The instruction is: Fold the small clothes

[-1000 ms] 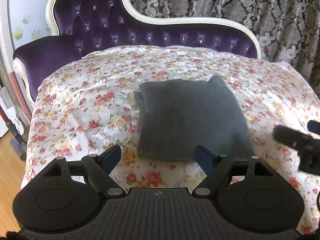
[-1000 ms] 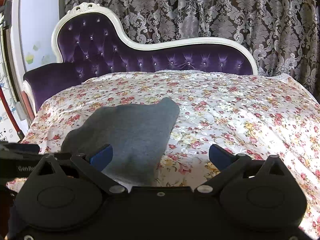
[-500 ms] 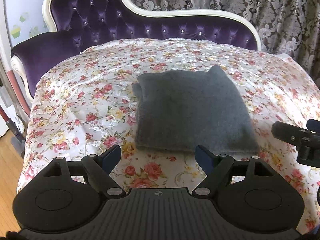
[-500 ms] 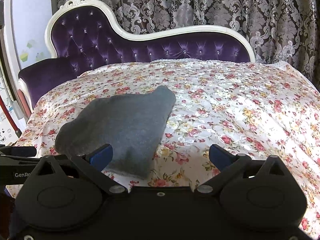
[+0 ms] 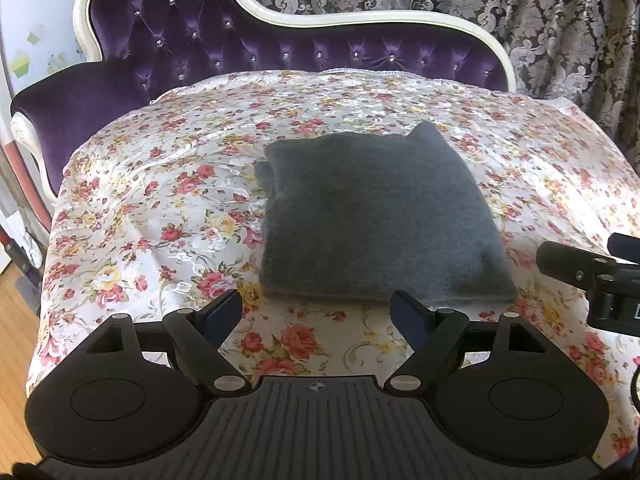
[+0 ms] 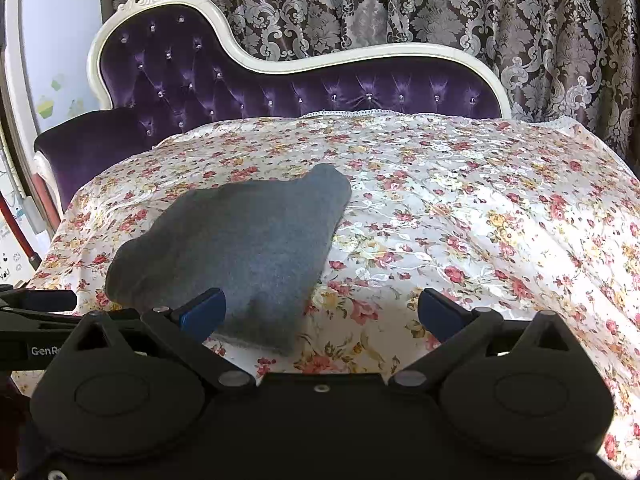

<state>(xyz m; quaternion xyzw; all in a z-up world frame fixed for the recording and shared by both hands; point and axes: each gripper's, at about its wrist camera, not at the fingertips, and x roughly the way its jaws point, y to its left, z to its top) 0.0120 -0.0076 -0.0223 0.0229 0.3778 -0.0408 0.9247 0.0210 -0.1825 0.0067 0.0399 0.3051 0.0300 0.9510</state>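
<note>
A dark grey folded garment (image 5: pixel 380 216) lies flat on the floral cloth, a squarish stack with one corner sticking up at the back right. In the right wrist view the same garment (image 6: pixel 240 252) lies to the left. My left gripper (image 5: pixel 316 314) is open just short of its near edge, nothing between the blue pads. My right gripper (image 6: pixel 322 312) is open too, over the cloth by the garment's near right corner, its left pad in front of the fabric's edge. The right gripper also shows at the right edge of the left wrist view (image 5: pixel 592 276).
The floral cloth (image 5: pixel 160 208) covers a purple tufted chaise (image 5: pixel 200 40) with a white frame. Patterned curtains (image 6: pixel 400 8) hang behind. Wooden floor (image 5: pixel 16 340) and household items lie at the left.
Both views have tilted and drawn back slightly, so the garment sits a little farther from the pads. The garment itself has not moved and both grippers stay open.
</note>
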